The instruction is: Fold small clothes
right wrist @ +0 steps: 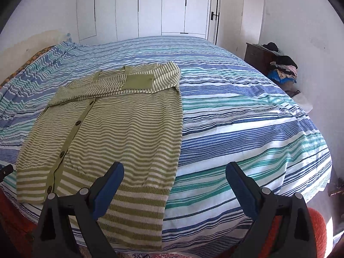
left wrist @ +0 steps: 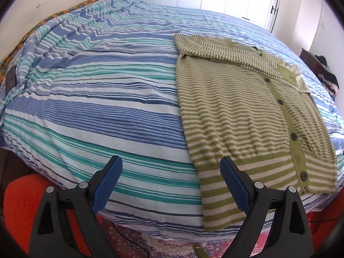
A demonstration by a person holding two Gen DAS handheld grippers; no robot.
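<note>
A green and cream striped cardigan (left wrist: 243, 116) lies flat on the bed, buttoned, with both sleeves folded across its chest and its hem at the near edge. In the right wrist view the same cardigan (right wrist: 120, 124) fills the left half. My left gripper (left wrist: 172, 167) hovers open above the bed's near edge, its right finger over the cardigan's left hem corner. My right gripper (right wrist: 174, 172) is open too, its left finger over the hem's right part. Neither holds anything.
The bed (left wrist: 96, 107) wears a blue, teal and white striped cover (right wrist: 247, 129). White wardrobe doors (right wrist: 150, 6) stand behind. A dark side table with piled clothes (right wrist: 281, 68) sits at the right wall. A patterned rug (left wrist: 163, 247) and red fabric (left wrist: 21, 206) lie below.
</note>
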